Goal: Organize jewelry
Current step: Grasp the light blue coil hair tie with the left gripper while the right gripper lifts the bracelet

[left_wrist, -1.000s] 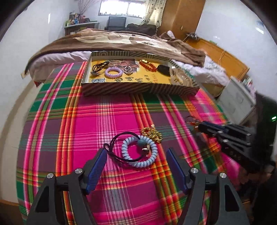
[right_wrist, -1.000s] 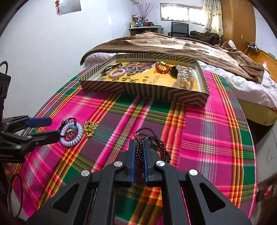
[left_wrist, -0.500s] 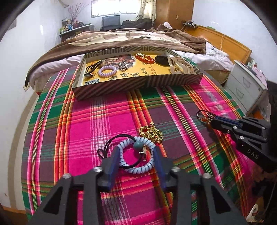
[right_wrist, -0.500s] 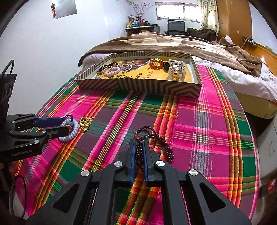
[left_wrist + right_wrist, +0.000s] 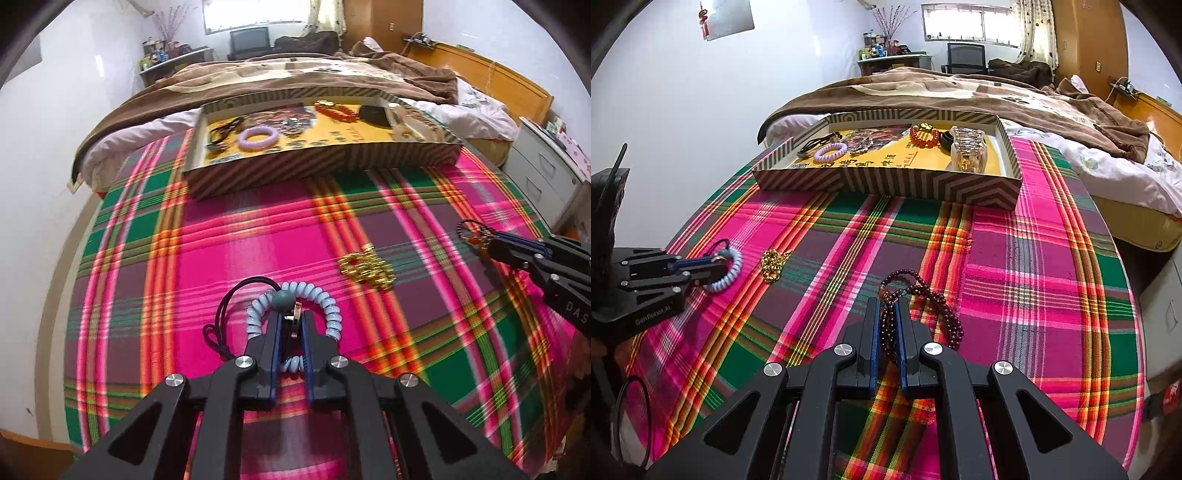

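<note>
Left wrist view: your left gripper has just been closing and now pinches the pale blue coil bracelet near the cloth's left edge, just beside the gold chain. Your right gripper is clamped on the dark red bead string. At the far edge, the striped tray holds other pieces.

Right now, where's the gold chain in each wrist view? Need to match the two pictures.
Left wrist: gold chain right of centre on the plaid cloth, right of the blue coil bracelet.
Right wrist: gold chain left of centre, again just right of the coil bracelet.
Shared landmark: the striped tray at the far end of the cloth.
</note>
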